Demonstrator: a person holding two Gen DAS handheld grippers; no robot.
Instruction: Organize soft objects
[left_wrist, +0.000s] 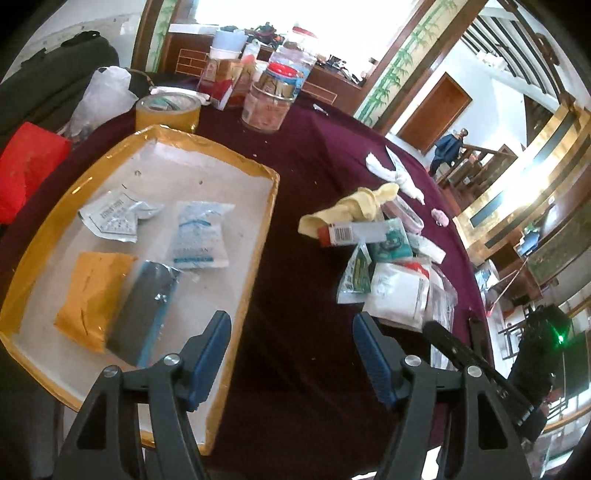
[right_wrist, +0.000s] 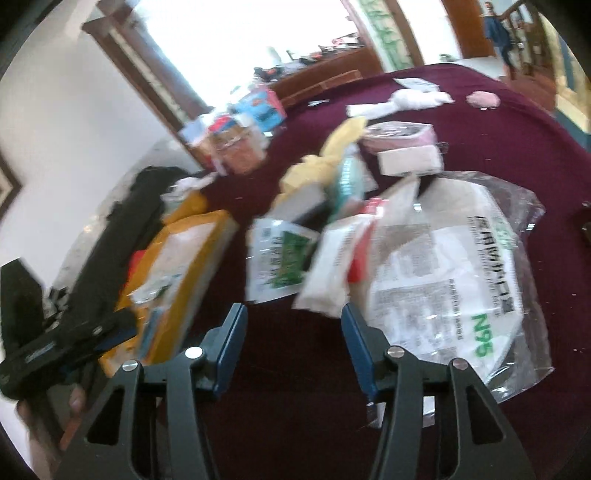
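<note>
Tongs first: the left gripper (left_wrist: 290, 349) hangs with its blue-padded jaws spread wide and nothing between them, one finger over the near right corner of the tray (left_wrist: 236, 266), the other over the bare maroon tablecloth (left_wrist: 295, 280). The right gripper (right_wrist: 293, 343) is likewise spread and empty, low over the cloth just short of the heap of packets; its view is blurred.

From the left gripper, at 10 o'clock inside the yellow-rimmed tray, a grey pouch with a blue edge (left_wrist: 142, 310) lies beside a mustard-yellow packet (left_wrist: 92, 299). Further out at 11 o'clock sit a clear blue-printed sachet (left_wrist: 199, 236) and a crumpled silver wrapper (left_wrist: 114, 216). At 1 o'clock on the cloth is the loose heap: a white packet (left_wrist: 399, 295), a green-and-white sachet (left_wrist: 356, 273), a small box with a barcode (left_wrist: 343, 233), a teal pack (left_wrist: 391, 242) and a pale yellow cloth (left_wrist: 360, 206) on its far side. Beyond that, at 1 o'clock, lie a knotted white cloth (left_wrist: 391, 173) and a small pink ball (left_wrist: 441, 218), apart from the heap. At 12 o'clock, far back, stand a roll of tape (left_wrist: 168, 110) and a glass jar (left_wrist: 267, 107) among other containers.

From the right gripper, a bagged N95 mask (right_wrist: 454, 280) lies just at 1 o'clock, touching the white packet (right_wrist: 332, 266) at 12. The green-and-white sachet (right_wrist: 277, 258) sits at 11 o'clock, and the tray (right_wrist: 192, 266) at 10, with the left gripper (right_wrist: 110, 325) above its near edge.
</note>
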